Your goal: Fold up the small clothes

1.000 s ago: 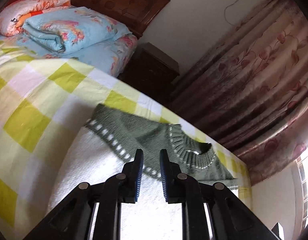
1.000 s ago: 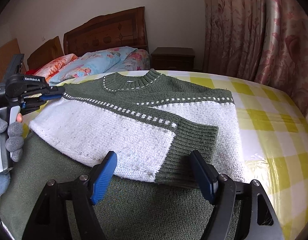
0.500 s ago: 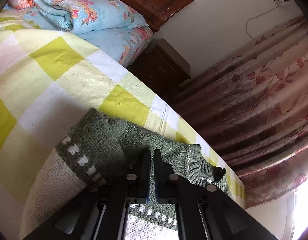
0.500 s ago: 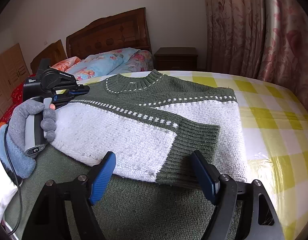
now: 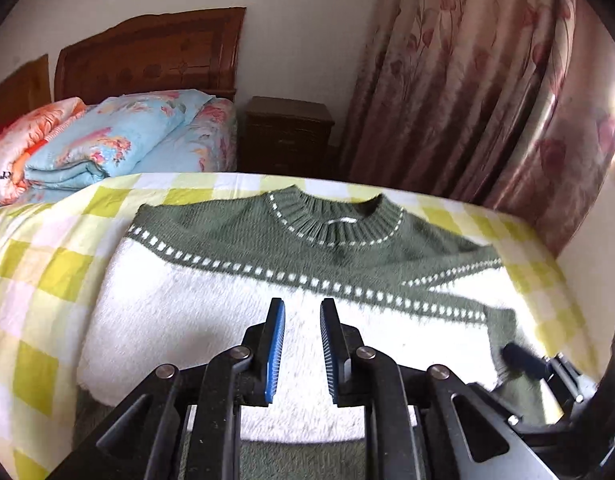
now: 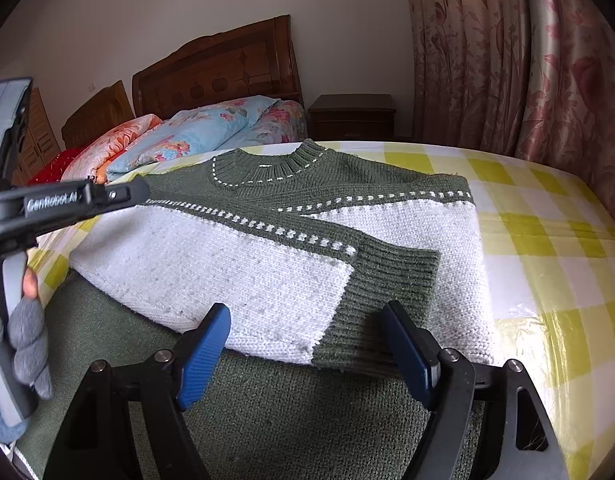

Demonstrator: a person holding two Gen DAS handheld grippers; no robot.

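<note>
Two claws hang over one sweater. The left claw (image 5: 301, 346) has its blue-padded fingers a narrow gap apart with nothing between them; under it lies the white band of the sweater (image 5: 291, 264). The right claw (image 6: 307, 354) is spread wide, its fingers parted to either side of the folded sleeve's green ribbed cuff (image 6: 381, 304), gripping nothing. Seen from the right wrist, the left claw (image 6: 137, 194) reaches in from the left edge, its tip over the sweater's shoulder; a gloved hand (image 6: 25, 340) (grey knit, one bare fingertip showing) holds its handle.

The sweater lies flat on the yellow-and-white checked sheet (image 6: 547, 240), neck hole toward the headboard. Its top is green with a dashed white line, the middle white, the bottom green. One sleeve is folded across the chest so the cuff rests on the white part, toward the sweater's right-hand side in the right wrist view.

Beyond the sweater sit folded quilts, a blue flowered one (image 5: 107, 148) and an orange one (image 5: 31, 136) beside it. Behind them stands a carved wooden headboard (image 5: 155, 56), then a dark nightstand (image 5: 287, 136) and pink flowered curtains (image 5: 487, 80) along the wall.
</note>
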